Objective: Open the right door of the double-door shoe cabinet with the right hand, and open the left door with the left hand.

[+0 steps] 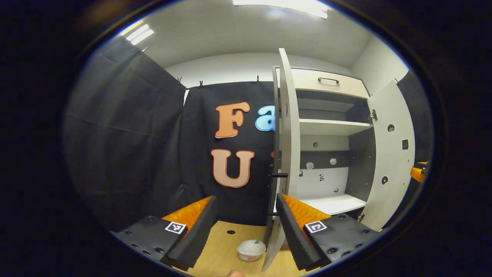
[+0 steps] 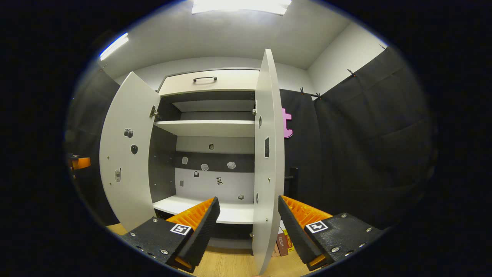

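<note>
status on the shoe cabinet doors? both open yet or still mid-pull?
Done: both doors stand swung wide, shelves exposed. The left door is edge-on between the open fingers of the left gripper; the right door is edge-on between the open fingers of the right gripper. In hand: nothing is clamped. Left: apparently only backing the grippers away.

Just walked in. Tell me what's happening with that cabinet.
A person is working a double-door shoe cabinet with a two-finger gripper in each hand. Both doors stand swung out, and the shelves inside are bare. The left gripper is open, its right finger beside the left door edge. The right gripper is open too, with the right door edge between its fingers, not pinched. A small white cup sits on the wooden floor.
</note>
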Available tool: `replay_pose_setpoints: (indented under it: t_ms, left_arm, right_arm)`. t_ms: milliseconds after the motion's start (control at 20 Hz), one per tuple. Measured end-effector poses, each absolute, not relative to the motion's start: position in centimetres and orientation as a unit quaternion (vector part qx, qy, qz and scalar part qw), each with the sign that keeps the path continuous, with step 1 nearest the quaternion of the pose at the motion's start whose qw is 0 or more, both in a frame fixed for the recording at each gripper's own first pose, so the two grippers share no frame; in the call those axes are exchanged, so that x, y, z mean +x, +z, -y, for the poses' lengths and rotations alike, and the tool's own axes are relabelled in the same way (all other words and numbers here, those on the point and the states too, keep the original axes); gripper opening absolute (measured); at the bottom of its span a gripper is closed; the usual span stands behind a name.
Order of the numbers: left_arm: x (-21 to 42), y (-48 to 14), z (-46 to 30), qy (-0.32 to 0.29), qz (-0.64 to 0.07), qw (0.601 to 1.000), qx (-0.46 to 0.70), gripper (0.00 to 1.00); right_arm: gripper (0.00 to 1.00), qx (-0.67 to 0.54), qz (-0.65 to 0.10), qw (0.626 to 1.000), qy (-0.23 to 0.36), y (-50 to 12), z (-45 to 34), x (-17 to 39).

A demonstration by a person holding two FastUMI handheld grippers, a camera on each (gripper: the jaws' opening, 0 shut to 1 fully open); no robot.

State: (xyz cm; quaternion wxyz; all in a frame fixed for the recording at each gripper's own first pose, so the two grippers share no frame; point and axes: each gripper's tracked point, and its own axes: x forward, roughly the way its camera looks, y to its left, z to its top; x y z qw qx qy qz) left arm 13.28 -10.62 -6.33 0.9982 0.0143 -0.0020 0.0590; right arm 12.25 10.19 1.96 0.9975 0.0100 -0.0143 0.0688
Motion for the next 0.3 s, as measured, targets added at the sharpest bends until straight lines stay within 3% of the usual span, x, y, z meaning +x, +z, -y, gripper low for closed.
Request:
replay_pose_setpoints:
  t_ms: [300]
  left_arm:
    - [13.36, -6.53, 10.92, 0.053, 0.001, 0.999, 0.013, 0.96]
  right_arm:
    - [0.92, 0.010, 0.012, 0.997, 0.075, 1.63, -10.77, 12.35]
